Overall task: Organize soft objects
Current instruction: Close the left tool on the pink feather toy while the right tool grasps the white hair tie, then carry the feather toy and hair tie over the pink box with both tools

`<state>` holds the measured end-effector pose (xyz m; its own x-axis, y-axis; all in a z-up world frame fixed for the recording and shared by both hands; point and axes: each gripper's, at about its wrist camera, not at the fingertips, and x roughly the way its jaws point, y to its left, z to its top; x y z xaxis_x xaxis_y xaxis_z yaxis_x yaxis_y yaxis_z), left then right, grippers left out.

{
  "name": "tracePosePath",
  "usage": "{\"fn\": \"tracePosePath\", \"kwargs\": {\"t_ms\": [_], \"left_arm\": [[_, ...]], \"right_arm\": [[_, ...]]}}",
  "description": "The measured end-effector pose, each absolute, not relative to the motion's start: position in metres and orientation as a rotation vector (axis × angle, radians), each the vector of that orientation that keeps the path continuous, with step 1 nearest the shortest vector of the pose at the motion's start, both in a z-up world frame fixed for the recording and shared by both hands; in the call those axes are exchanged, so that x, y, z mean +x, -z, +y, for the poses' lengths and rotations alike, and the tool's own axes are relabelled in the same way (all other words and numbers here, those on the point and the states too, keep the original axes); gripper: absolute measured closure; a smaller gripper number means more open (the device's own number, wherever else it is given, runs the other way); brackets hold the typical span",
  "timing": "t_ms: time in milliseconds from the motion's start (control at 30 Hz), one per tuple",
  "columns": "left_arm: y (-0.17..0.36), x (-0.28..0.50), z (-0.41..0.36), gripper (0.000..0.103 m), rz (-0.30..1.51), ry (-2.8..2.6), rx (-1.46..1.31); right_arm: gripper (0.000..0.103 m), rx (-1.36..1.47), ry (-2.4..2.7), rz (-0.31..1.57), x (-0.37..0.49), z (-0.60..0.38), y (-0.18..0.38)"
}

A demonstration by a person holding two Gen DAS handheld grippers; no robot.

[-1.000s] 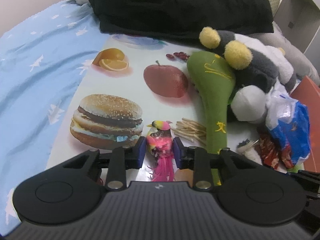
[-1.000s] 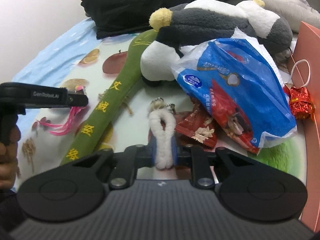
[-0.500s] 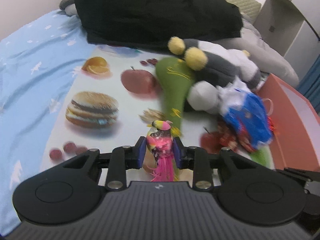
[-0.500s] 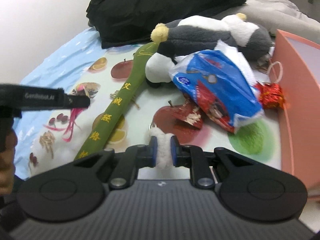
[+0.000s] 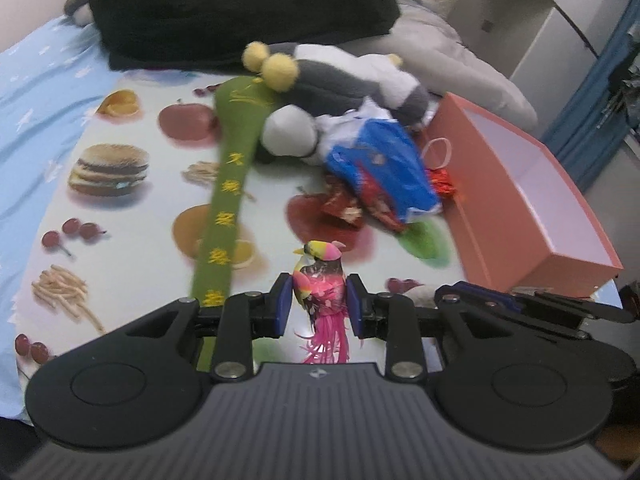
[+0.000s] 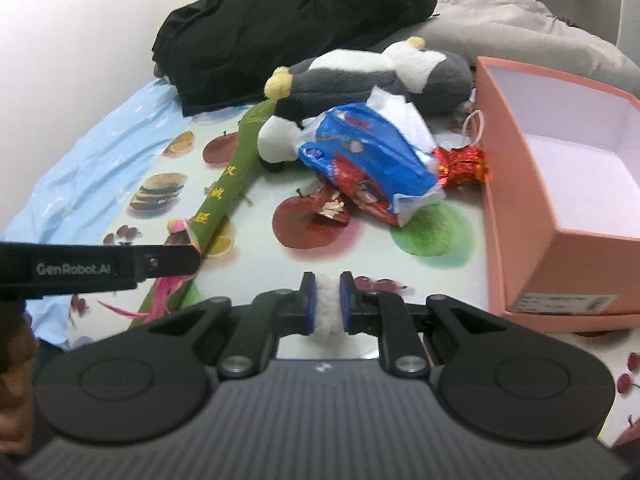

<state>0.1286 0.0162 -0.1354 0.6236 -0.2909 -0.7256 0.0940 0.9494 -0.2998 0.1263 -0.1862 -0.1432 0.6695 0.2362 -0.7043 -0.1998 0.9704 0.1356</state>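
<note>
I am in a home bedroom: a bed (image 5: 36, 92) with blue sheet, grey pillow (image 6: 520, 36), heaped black clothing (image 5: 240, 12).

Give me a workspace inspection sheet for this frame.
Surface: food-print mat over a blue bedsheet.
Job's things: pink parrot toy and white fluffy toy held; plush cow and green embroidered plush stick lying on the mat; pink box open.
Clutter: blue snack bag, red foil wrapper.
Grippers: left gripper jaws closed on the parrot; right gripper jaws closed on the fluffy toy.
Cables: nothing seen.
Surroundings: black clothing, grey pillow.
</note>
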Motion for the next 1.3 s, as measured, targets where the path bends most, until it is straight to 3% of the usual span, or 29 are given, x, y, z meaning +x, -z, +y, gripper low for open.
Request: {"fn": "tracePosePath", "kwargs": {"t_ms": [67,100,333,567,633,700,767,967,1167,1233,1300], "left_arm": [[0.128,0.129,0.01,0.069,0.865,0.239,-0.244],[0.124,0.129,0.007,0.069,0.859,0.247,-0.243],[0.101,0.14,-0.013,0.069,0.819,0.283,-0.218],[0.124,0.133,-0.015,0.069,0.89,0.278,-0.249],[0.134,0.131,-0.013,0.069,0.919,0.268,-0.242],[0.144,0.129,-0.011,0.069,0.939,0.256,-0.23],[0.151,0.127,-0.007,0.069,0.956,0.244,-0.225],[0.164,0.121,0.005,0.069,0.99,0.211,-0.24],[0.169,0.118,0.012,0.069,1.004,0.191,-0.252],[0.169,0.118,0.012,0.069,1.006,0.187,-0.251],[0.17,0.119,0.011,0.069,1.006,0.187,-0.248]], "right_arm": [[0.089,0.055,-0.238,0.785,0.123,-0.191,0.137],[0.1,0.058,-0.235,0.776,0.122,-0.194,0.134],[0.1,0.061,-0.213,0.704,0.121,-0.214,0.111],[0.096,0.175,-0.208,0.777,0.117,-0.234,0.138],[0.089,0.191,-0.221,0.809,0.116,-0.232,0.15],[0.06,0.188,-0.226,0.824,0.116,-0.228,0.159],[0.048,0.183,-0.236,0.826,0.117,-0.221,0.168],[0.04,0.144,-0.235,0.864,0.13,-0.202,0.197],[0.042,0.024,-0.253,0.846,0.136,-0.182,0.213],[0.051,-0.039,-0.25,0.836,0.136,-0.176,0.214],[0.087,-0.05,-0.257,0.837,0.137,-0.175,0.213]]}}
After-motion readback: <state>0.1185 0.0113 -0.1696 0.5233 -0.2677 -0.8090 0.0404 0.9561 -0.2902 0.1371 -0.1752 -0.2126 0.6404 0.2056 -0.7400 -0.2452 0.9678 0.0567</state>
